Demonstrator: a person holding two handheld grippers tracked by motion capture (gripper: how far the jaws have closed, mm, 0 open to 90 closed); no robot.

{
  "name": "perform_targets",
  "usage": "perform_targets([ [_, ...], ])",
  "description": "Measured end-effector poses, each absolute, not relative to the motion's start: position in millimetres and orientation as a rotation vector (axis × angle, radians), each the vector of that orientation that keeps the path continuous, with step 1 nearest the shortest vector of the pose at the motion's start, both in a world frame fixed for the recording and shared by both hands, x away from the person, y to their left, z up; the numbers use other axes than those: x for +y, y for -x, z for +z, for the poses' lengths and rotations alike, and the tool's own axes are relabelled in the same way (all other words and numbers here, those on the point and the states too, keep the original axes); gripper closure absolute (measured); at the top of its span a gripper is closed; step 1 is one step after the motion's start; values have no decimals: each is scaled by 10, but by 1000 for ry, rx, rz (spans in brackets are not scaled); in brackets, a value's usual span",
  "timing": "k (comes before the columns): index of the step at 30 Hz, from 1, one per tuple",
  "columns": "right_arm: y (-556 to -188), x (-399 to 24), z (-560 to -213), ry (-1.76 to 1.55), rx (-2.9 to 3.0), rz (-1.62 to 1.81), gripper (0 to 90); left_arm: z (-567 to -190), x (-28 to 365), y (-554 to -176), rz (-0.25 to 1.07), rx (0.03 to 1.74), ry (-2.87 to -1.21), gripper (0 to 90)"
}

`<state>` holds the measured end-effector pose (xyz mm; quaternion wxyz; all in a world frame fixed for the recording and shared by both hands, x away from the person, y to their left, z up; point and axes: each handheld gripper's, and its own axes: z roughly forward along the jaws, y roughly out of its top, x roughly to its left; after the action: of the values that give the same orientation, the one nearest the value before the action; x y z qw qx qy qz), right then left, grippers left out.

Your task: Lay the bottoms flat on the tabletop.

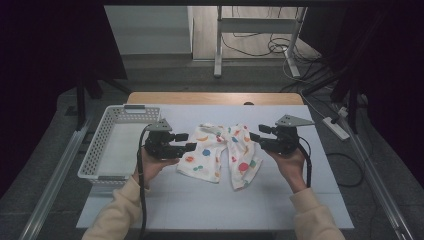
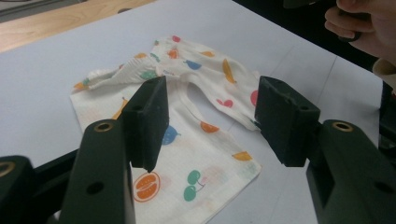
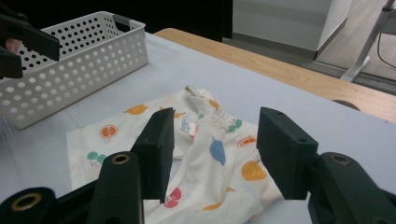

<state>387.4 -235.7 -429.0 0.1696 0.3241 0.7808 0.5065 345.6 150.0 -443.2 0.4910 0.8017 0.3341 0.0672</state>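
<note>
Between the two grippers, white baby trousers (image 1: 220, 155) printed with coloured fruit are lying rumpled on the table (image 1: 200, 200), legs splayed. Left gripper (image 1: 187, 141) and right gripper (image 1: 256, 136) are hovering spread wide, pinching nothing.

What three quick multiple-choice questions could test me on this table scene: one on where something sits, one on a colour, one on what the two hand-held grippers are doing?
1. Where is the white perforated basket?
A. Left of the fruit-print baby pants
B. Right of them
C. On top of them

2. What is the pants' base colour?
A. Black
B. White
C. Dark blue

3. How do the left gripper and the right gripper stand?
A. Both clamped on the pants
B. One holds the basket
C. Both open, holding nothing

Answers:
1 A: in the high view the basket stands at the table's left edge, apart from the pants.
2 B: white cloth with coloured fruit.
3 C: in each gripper view the jaws stand apart above the cloth, nothing between them.
</note>
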Motion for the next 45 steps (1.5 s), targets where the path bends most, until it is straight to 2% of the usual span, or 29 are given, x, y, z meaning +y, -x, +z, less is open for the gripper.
perform_targets([
  [13,-3838,-2449,-4411,-941,2246,1453,466,-4488,1486,-3394,154,807,-1954,428],
  [45,-3895,-2657,-4823,-1052,2365,1215,424,-4574,1553,-3345,154,831,-1987,356],
])
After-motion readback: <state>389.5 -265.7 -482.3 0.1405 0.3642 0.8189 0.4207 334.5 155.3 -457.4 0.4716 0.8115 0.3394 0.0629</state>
